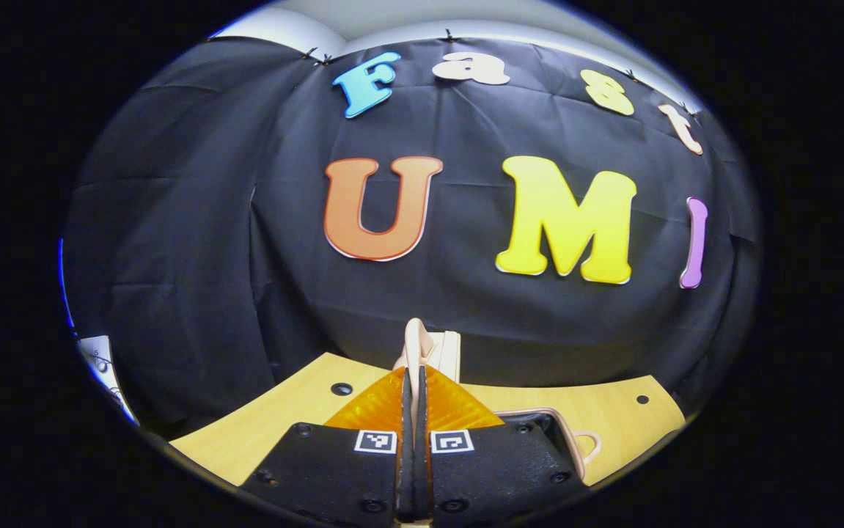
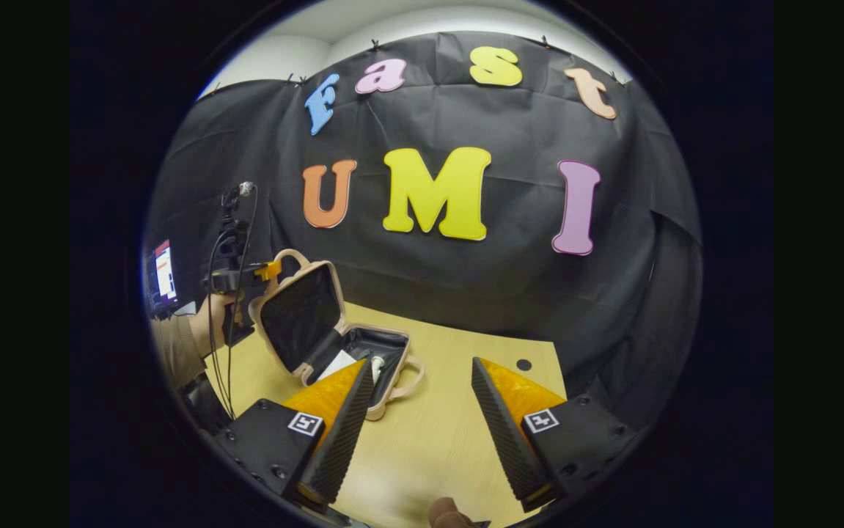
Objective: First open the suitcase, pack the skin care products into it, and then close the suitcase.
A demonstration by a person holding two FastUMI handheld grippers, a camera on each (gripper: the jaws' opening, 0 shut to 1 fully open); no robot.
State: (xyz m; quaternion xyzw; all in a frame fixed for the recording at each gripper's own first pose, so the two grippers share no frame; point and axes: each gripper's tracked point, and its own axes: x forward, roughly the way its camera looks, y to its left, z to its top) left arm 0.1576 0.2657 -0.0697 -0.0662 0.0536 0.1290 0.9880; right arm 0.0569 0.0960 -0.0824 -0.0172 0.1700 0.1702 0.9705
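In the right gripper view the right gripper [image 2: 422,411] hovers over the near part of the wooden table [image 2: 436,440], its jaws wide apart with nothing between them. Just beyond its left finger lies the suitcase [image 2: 334,337], open, on the left part of the table. The base lies flat, its handle [image 2: 411,378] pointing toward the table's middle. A white item [image 2: 339,361] and a small white bottle [image 2: 376,364] lie inside the base; what they are exactly is too small to tell. The lid [image 2: 297,315] stands tilted up on the far left side, dark lining facing right. At the lid's top edge the left gripper [image 2: 269,271] touches the rim beside the lid's handle, held by a hand [image 2: 209,319] with a sleeve [image 2: 176,348] at the far left. A screen [image 2: 163,273] glows behind it.

In the left gripper view the left gripper [image 1: 414,400] has its jaws together on the lid's thin rim [image 1: 416,345], which rises between the fingertips. To the right, below, part of the base's edge [image 1: 564,433] and its handle show on the table [image 1: 612,411].
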